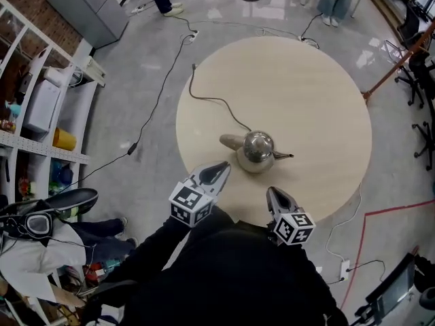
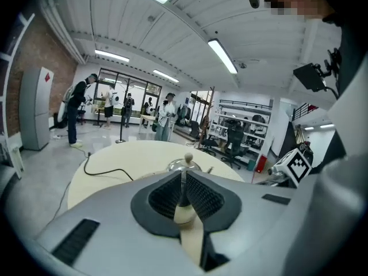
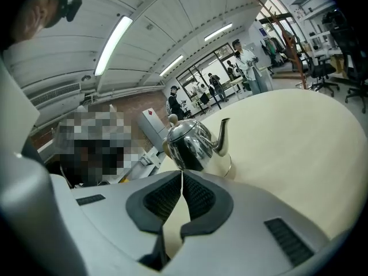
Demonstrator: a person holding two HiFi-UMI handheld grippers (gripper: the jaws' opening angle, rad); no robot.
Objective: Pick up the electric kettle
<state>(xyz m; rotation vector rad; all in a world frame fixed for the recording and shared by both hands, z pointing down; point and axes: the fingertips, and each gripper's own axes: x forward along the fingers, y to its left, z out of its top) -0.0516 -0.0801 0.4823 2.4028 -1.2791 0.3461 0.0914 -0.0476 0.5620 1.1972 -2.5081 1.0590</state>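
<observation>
A shiny steel electric kettle (image 1: 257, 147) stands on its round base near the middle of the round beige table (image 1: 299, 87), spout to the right, handle to the left, a black cord (image 1: 211, 99) trailing away to the far left. My left gripper (image 1: 223, 168) hovers over the table's near edge, just left of the kettle, jaws shut and empty. In the left gripper view the kettle (image 2: 184, 164) peeks over my left gripper (image 2: 183, 174). My right gripper (image 1: 273, 193) is also shut and empty at the near edge. The right gripper view shows the kettle (image 3: 191, 142) close ahead of my right gripper (image 3: 182, 174).
White shelving (image 1: 47, 107) with boxes and bottles stands at the left. A grey cabinet (image 1: 88, 9) is at the back left. Cables run across the grey floor (image 1: 149, 124). Office chairs (image 1: 421, 80) stand at the right. People stand at the far end.
</observation>
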